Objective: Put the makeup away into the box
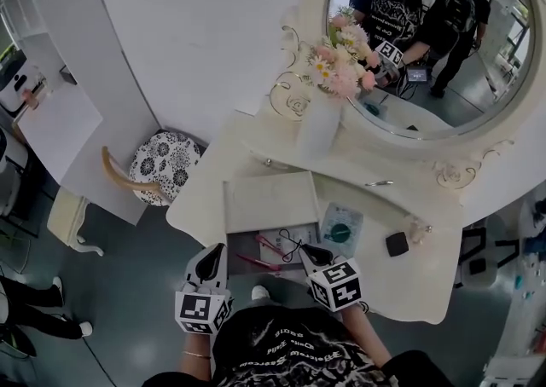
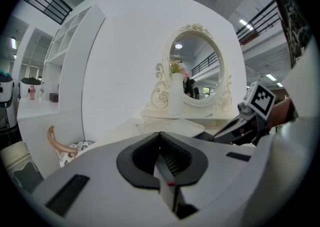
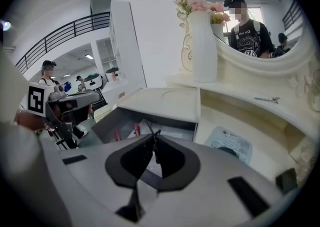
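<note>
Makeup in my right claw (image 1: 301,251): a thin black wire-looped tool (image 3: 153,141), clenched between nearly closed tips and tilted down over the open grey-walled box (image 3: 110,123), I judge so that it can drop straight in. My left claw (image 1: 213,251) rests just left of the box, jaws closed on nothing, out of the way. Inside the box lie two pink sticks (image 1: 267,245). Its cream lid (image 1: 271,200) stands raised at the back, leaving the opening free. Right of the box wait one teal-and-white flat packet (image 1: 341,230) and one small black square compact (image 1: 397,244). Beyond the box stands one white vase of pink flowers (image 1: 317,129).
</note>
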Available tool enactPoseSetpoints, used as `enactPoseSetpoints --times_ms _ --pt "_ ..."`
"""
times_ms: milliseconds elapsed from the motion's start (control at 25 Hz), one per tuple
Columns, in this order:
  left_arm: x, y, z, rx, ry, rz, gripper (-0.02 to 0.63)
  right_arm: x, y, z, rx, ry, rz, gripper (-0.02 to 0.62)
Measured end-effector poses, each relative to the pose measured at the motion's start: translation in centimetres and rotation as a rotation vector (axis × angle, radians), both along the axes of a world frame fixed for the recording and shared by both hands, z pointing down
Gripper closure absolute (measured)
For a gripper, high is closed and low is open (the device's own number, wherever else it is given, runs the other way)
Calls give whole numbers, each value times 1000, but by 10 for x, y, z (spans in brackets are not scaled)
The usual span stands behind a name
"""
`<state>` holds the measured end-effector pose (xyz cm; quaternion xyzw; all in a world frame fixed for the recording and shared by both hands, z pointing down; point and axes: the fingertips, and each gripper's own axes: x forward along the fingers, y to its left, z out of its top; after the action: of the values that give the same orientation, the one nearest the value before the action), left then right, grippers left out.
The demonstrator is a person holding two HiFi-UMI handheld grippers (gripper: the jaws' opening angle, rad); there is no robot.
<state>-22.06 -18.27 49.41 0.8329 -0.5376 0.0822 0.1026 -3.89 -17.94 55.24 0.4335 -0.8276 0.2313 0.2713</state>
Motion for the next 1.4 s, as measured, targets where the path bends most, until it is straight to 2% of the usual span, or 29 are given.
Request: enactPoseSetpoints --times_ms 480,1200,1400 --pt "-1 -8 4 -14 3 46 591 -14 -7 4 -33 56 -7 566" --pt "-13 -24 3 -11 5 49 591 -15 -24 11 -104 154 -34 565" --pt "-15 -27 4 -17 0 49 591 -16 -27 18 -151 162 -41 565"
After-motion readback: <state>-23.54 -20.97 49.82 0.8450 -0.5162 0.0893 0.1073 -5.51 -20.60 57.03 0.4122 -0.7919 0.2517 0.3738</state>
